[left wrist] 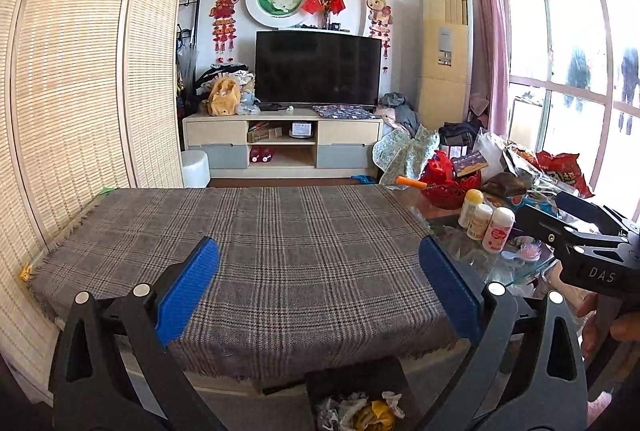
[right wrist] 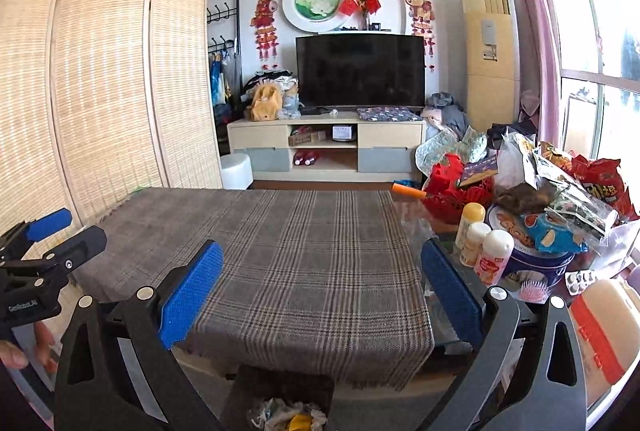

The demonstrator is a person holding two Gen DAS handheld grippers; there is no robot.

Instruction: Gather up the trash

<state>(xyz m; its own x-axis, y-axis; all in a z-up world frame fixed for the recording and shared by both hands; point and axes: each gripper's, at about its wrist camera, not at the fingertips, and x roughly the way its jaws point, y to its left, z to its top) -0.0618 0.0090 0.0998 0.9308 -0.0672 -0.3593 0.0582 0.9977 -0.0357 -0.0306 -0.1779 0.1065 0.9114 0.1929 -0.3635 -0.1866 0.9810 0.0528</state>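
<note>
A: Where is there room to move?
B: The plaid cloth (left wrist: 248, 251) on the table lies bare to its fringed near edge; clutter crowds only its right side, past the bottles (right wrist: 486, 243).
A: The grippers?
B: Left gripper (left wrist: 318, 271) and right gripper (right wrist: 320, 277) both spread wide, nothing between the blue pads (left wrist: 188, 291).
A: The trash?
B: Crumpled wrappers (right wrist: 286, 413) in the dark bin (right wrist: 280, 385) below the near edge.
A: Any difference between views?
B: Only the right wrist shows the cookie tin (right wrist: 536, 263) and blister pack (right wrist: 580, 281). Beyond stand a television (left wrist: 318, 69) and a folding screen (left wrist: 80, 91).
</note>
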